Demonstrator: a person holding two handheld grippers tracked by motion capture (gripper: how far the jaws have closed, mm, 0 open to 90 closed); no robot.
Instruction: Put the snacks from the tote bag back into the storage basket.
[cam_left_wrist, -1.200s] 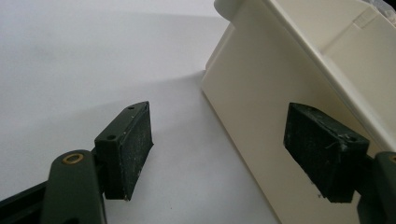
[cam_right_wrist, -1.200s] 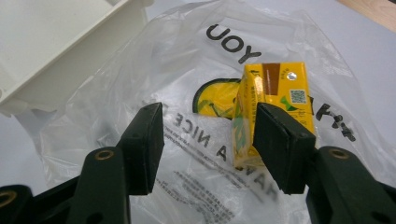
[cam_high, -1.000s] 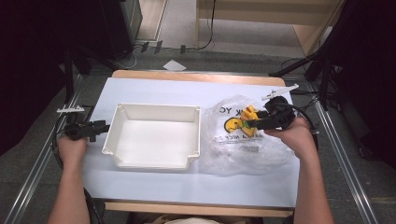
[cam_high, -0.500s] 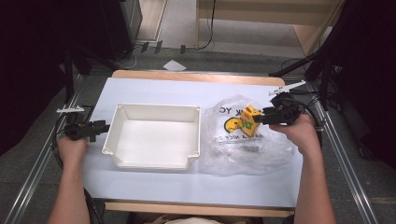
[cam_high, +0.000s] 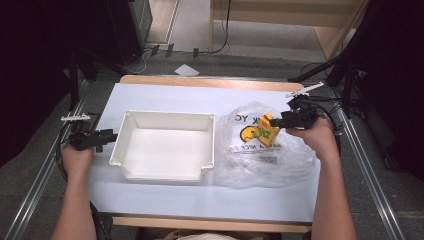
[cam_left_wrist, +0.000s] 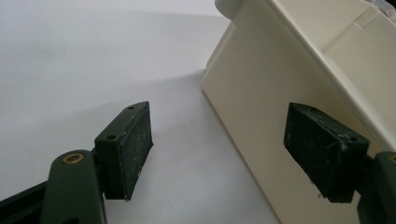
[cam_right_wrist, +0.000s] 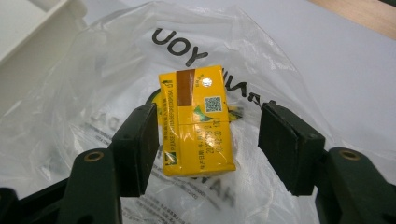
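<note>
My right hand has drawn back toward the table's right edge; the yellow box (cam_right_wrist: 196, 121) now sits between the wide-open jaws of my right gripper (cam_right_wrist: 208, 147), one pad just beside it, nothing clamped. The box lies on the clear plastic bag (cam_high: 265, 150), beside the white tray (cam_high: 167, 172), which looks empty, so any transfer is likely still ahead. My left gripper (cam_left_wrist: 219, 149) hangs open, empty, by the tray's left wall.
</note>
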